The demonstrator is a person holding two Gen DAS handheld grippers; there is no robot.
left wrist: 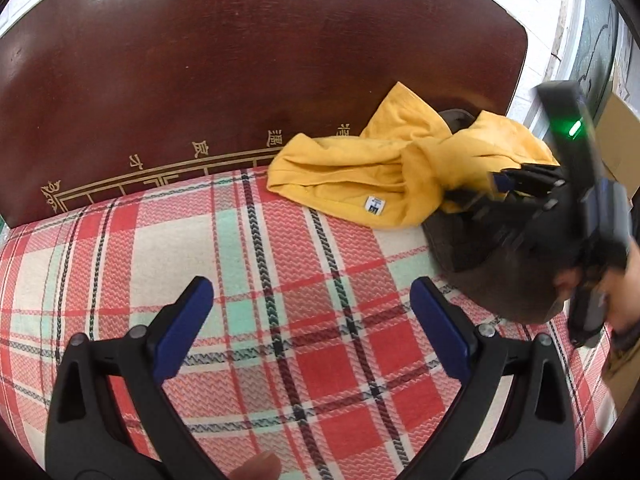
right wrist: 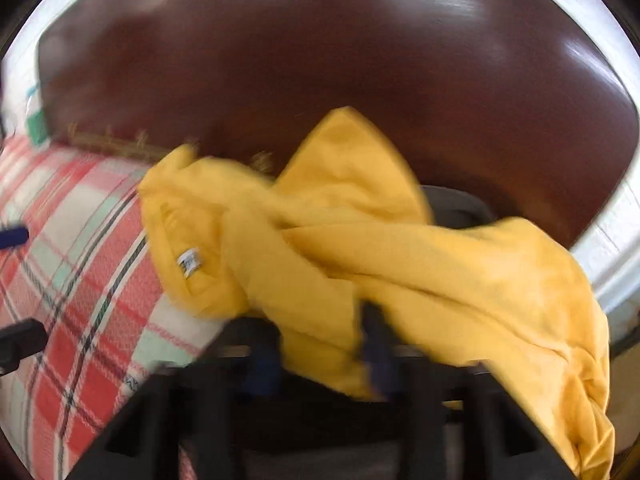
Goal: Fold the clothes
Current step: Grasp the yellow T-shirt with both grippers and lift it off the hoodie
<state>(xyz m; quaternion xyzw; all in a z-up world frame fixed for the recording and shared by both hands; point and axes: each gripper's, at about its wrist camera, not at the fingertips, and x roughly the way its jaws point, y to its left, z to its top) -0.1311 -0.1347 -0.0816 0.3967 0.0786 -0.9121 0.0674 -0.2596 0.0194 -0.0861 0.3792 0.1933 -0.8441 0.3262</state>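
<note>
A crumpled yellow garment [left wrist: 360, 172] with a small white label lies at the far right of the plaid bedcover [left wrist: 248, 280], against the dark headboard. My left gripper [left wrist: 312, 320] is open and empty, hovering over the plaid cover well short of the garment. My right gripper [left wrist: 472, 196] reaches in from the right and is shut on the yellow garment [right wrist: 400, 248]. In the blurred right wrist view its fingers [right wrist: 376, 344] pinch a fold of the cloth, gripper midpoint [right wrist: 320, 344]. The cloth drapes over the gripper to the right.
A glossy dark wooden headboard [left wrist: 240, 60] with gold characters rises behind the bed. A dark grey item [left wrist: 460, 240] lies under the garment's right part. A cardboard box [left wrist: 616, 140] stands at the far right by the wall.
</note>
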